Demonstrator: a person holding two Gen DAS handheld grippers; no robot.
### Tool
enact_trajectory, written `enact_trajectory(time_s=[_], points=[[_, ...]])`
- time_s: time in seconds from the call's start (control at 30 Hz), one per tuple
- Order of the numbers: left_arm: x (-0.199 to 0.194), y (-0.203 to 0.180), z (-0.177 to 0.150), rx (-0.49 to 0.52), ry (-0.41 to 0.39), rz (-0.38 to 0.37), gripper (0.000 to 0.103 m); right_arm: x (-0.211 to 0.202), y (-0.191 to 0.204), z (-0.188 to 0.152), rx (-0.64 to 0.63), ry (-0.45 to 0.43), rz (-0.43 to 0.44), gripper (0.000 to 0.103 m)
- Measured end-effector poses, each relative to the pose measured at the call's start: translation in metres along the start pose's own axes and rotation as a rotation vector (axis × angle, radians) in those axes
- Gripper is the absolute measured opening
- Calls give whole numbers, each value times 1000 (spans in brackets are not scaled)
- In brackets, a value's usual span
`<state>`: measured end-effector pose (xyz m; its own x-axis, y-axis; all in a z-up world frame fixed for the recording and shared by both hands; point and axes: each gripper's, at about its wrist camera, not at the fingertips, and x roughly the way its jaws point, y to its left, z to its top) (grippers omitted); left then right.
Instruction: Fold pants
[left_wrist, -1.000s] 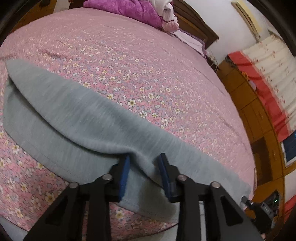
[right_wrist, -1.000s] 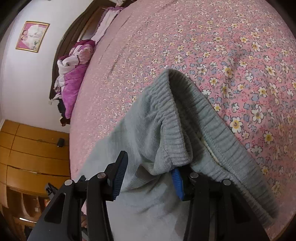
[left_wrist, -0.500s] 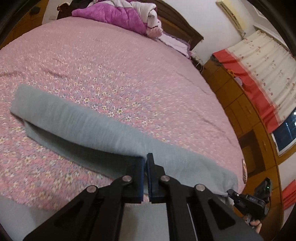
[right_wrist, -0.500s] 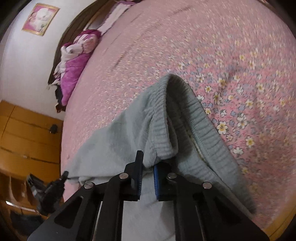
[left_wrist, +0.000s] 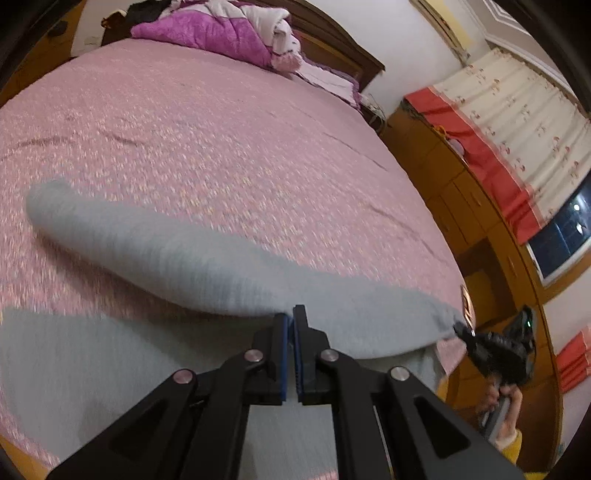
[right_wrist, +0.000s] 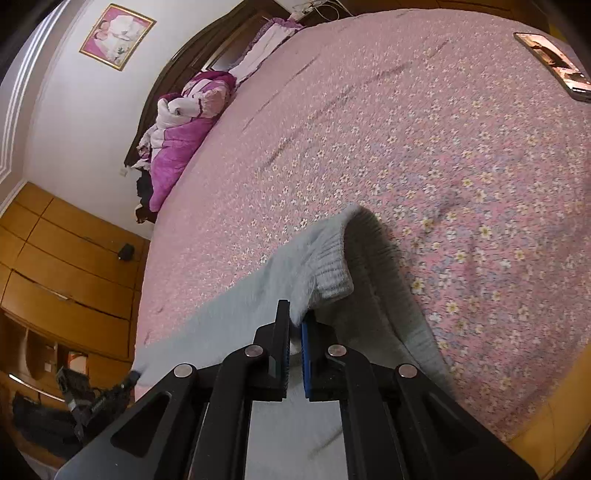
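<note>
2 grippers, left gripper (left_wrist: 290, 318) and right gripper (right_wrist: 295, 314), each clamped on the near edge of the grey pants (left_wrist: 192, 254), whose long axis we see running sideways between them across the pink bedspread (left_wrist: 229, 140) ahead.

The bed (left_wrist: 229, 147) lies broad and bare beyond the grey pants (left_wrist: 192, 258), so a hand could pass freely over the flowered sheet toward the headboard. At the far end a heaped purple quilt (left_wrist: 207, 35) blocks that edge. A phone (right_wrist: 552, 64) lies near the bed's far right corner in the right wrist view. Wooden cabinets (left_wrist: 461, 192) close off the right side, and more cabinets (right_wrist: 62, 266) line the left.
</note>
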<state>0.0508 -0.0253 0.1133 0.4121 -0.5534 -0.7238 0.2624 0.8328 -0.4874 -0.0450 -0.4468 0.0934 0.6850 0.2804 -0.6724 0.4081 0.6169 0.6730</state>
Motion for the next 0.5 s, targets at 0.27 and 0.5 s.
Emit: enact_trajectory(time_s=[0.27, 0.5], points=[[-20, -7, -55, 48, 71, 14, 3, -34, -13, -21, -33, -5, -3, 0], [-15, 4, -97, 21, 166, 5, 3, -46, -20, -46, -57, 6, -32, 0]])
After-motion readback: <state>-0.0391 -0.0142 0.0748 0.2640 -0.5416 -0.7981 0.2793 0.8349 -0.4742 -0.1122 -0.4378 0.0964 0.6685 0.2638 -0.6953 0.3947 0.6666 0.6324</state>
